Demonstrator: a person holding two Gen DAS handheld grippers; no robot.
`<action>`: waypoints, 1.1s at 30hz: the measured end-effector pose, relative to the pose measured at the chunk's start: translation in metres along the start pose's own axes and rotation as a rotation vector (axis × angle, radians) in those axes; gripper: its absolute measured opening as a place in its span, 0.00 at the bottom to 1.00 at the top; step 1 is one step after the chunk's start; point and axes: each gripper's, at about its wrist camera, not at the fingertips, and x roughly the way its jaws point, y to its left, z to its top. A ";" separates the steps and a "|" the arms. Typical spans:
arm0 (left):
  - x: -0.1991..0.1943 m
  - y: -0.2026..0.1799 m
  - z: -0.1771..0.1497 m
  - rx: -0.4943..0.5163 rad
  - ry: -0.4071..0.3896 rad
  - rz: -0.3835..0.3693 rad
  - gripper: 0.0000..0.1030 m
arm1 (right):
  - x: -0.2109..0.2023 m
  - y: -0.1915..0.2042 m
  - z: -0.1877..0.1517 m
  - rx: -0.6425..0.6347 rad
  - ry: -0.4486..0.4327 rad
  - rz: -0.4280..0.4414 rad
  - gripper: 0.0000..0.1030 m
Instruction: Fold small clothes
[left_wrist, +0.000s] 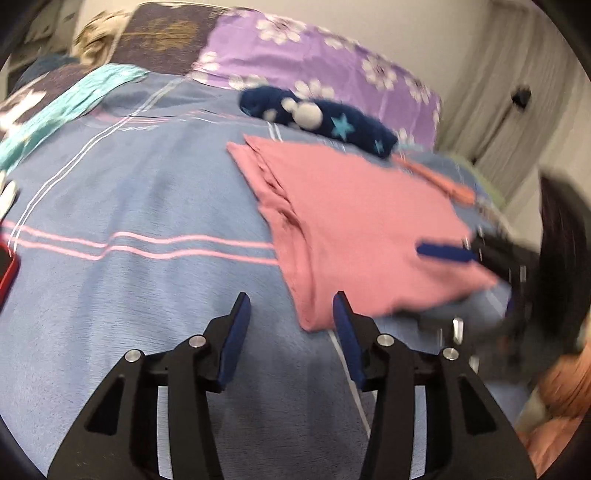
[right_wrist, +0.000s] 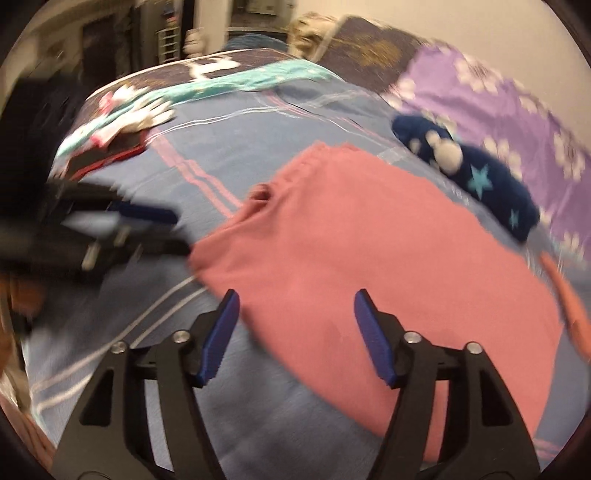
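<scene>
On a bed, a blue striped bedspread (left_wrist: 122, 206) is carrying the laundry. At far left a turquoise garment (left_wrist: 70, 105) is lying along the spread's edge. Moving right, the left gripper (left_wrist: 291, 314) is hovering over the bedspread with its blue-padded jaws spread apart and nothing between them, its right pad just beside the near corner of the pink garment (left_wrist: 354, 225). That garment, folded into a flat, roughly rectangular stack, is resting on the right half of the spread. Beyond it, a navy fleece piece with pale stars (left_wrist: 325, 118) is lying against a purple flowered pillow (left_wrist: 306, 55). At far right, the right gripper (left_wrist: 465, 258) is showing as a motion-blurred shape over the pink garment's right edge; from its own camera, the right gripper (right_wrist: 295, 306) is hanging over the pink garment (right_wrist: 369, 266), jaws wide apart and gripping nothing, with the left gripper (right_wrist: 162, 229) blurred at the cloth's left edge.
</scene>
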 end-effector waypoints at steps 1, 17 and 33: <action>-0.004 0.010 0.002 -0.046 -0.021 -0.007 0.46 | 0.000 0.007 -0.001 -0.034 -0.001 -0.010 0.73; 0.002 0.049 -0.006 -0.211 -0.022 -0.088 0.53 | 0.049 0.035 0.021 -0.115 0.060 -0.213 0.80; 0.030 0.045 0.066 -0.187 0.044 -0.255 0.60 | 0.060 0.036 0.034 -0.085 0.062 -0.274 0.33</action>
